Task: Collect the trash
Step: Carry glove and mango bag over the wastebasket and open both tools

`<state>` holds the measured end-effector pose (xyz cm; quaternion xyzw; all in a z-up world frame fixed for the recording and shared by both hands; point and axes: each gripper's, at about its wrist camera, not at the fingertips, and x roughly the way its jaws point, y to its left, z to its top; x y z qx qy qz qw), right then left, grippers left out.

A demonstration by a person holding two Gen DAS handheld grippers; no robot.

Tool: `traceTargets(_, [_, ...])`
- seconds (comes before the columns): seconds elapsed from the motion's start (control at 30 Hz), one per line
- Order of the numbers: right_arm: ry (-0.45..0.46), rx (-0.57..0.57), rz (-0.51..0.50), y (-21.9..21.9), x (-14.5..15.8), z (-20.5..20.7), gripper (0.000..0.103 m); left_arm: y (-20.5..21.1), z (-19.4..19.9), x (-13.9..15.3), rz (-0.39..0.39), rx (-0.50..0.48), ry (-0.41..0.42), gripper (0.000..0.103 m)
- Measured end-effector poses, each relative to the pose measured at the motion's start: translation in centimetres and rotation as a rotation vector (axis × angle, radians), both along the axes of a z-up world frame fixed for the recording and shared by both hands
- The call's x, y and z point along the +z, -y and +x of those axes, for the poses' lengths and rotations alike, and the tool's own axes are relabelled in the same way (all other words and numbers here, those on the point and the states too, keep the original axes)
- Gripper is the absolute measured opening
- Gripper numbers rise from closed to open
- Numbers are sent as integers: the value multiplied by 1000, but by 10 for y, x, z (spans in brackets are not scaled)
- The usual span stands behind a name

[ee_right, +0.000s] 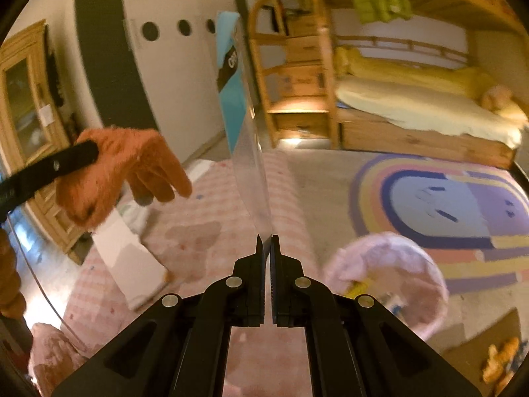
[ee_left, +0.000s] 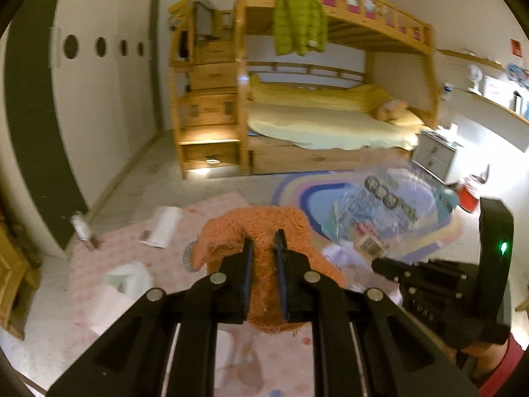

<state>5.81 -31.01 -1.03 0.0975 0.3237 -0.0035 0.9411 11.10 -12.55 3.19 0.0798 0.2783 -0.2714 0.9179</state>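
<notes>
Both grippers loaded, mid-task. Left gripper [ee_left: 264, 248] clamps orange plush toy [ee_left: 261, 228]; right gripper [ee_right: 267, 248] pinches clear plastic wrapper [ee_right: 246, 132], both lifted over pink rug [ee_right: 205, 211]. Left: white box [ee_right: 127, 254], tissue [ee_left: 127, 276]. Pink basket [ee_right: 420, 264] nearby, likely bin.

Between the left tongs [ee_left: 264, 241], shaggy orange plush toy [ee_left: 261, 225]; the right tongs [ee_right: 267, 241] pinch a glossy, seemingly plastic wrapper [ee_right: 243, 125].
</notes>
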Motion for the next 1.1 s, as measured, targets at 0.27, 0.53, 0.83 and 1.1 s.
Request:
traceTargets(0.27, [-65,-140,-36,45,-19,-42,2,59,-27,-48,37,-144,-75,11])
traceTargets(0.53, [-147,-264,-36,90,-49,-54,2,122,-30,-73,72,-277,-116,11])
traceTargets(0.83, [-230,-317,9,126,-85,-26,3,170,0,-96,104,-313,-163,12])
traceTargets(1.1, [-277,-326,50,148,-112,5,6,190,28,-109,111,-281,-203,53])
